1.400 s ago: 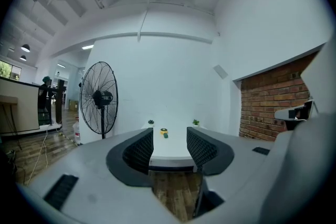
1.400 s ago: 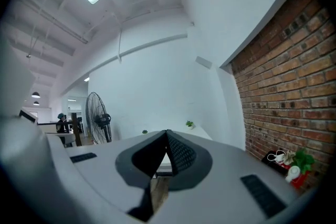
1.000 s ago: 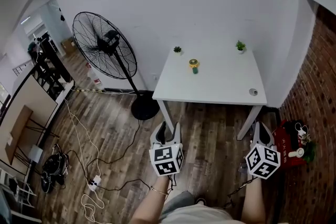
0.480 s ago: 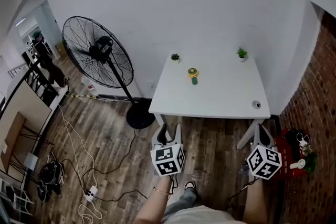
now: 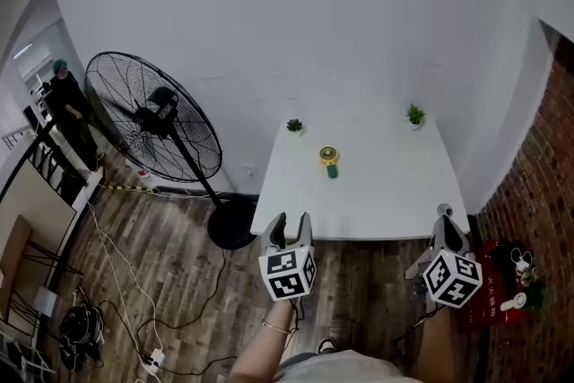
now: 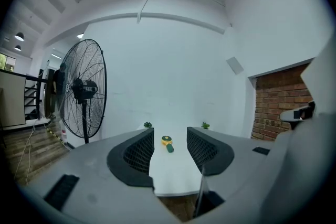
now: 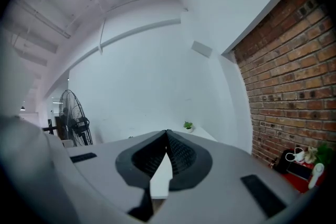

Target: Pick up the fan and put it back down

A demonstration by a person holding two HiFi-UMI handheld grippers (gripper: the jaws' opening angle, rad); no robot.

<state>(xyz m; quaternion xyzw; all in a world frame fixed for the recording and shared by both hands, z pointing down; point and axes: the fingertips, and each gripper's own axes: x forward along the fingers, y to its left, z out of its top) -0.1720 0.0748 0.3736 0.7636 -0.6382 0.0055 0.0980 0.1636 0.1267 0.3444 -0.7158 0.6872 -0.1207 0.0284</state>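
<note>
Left tool (image 5: 291, 221): released, its jaws standing apart with nothing between the pads. It is hovering at the near edge of the surface (image 5: 386, 193) and pointing toward 12 o'clock.

Right tool (image 5: 446, 224): clenched on nothing, its jaw tips meeting. It is hovering by the near right corner of the surface, at 3 o'clock from the left tool and well apart from it.

Small yellow-and-green fan (image 5: 329, 161): lying flat on the white surface, left of centre, with the yellow head toward 12 o'clock and the green handle toward 6. It is sitting at about 1 o'clock from the left tool, apart from both tools. In the left gripper view it is showing far off through the gap between the jaws.

Left potted plant (image 5: 295, 126) and right potted plant (image 5: 414, 115): standing at the far corners of the surface.

Large pedestal fan (image 5: 152, 117): standing on the wooden floor (image 5: 179, 238) at 9 o'clock from the surface, its round base near the surface's near left corner.

Cables (image 5: 117, 282): trailing over the floor at 8 o'clock.

Brick wall (image 5: 538, 193): running along at 3 o'clock, with a red box (image 5: 502, 269) at its foot.

Person (image 5: 67, 103): standing beyond the pedestal fan at 10 o'clock.
</note>
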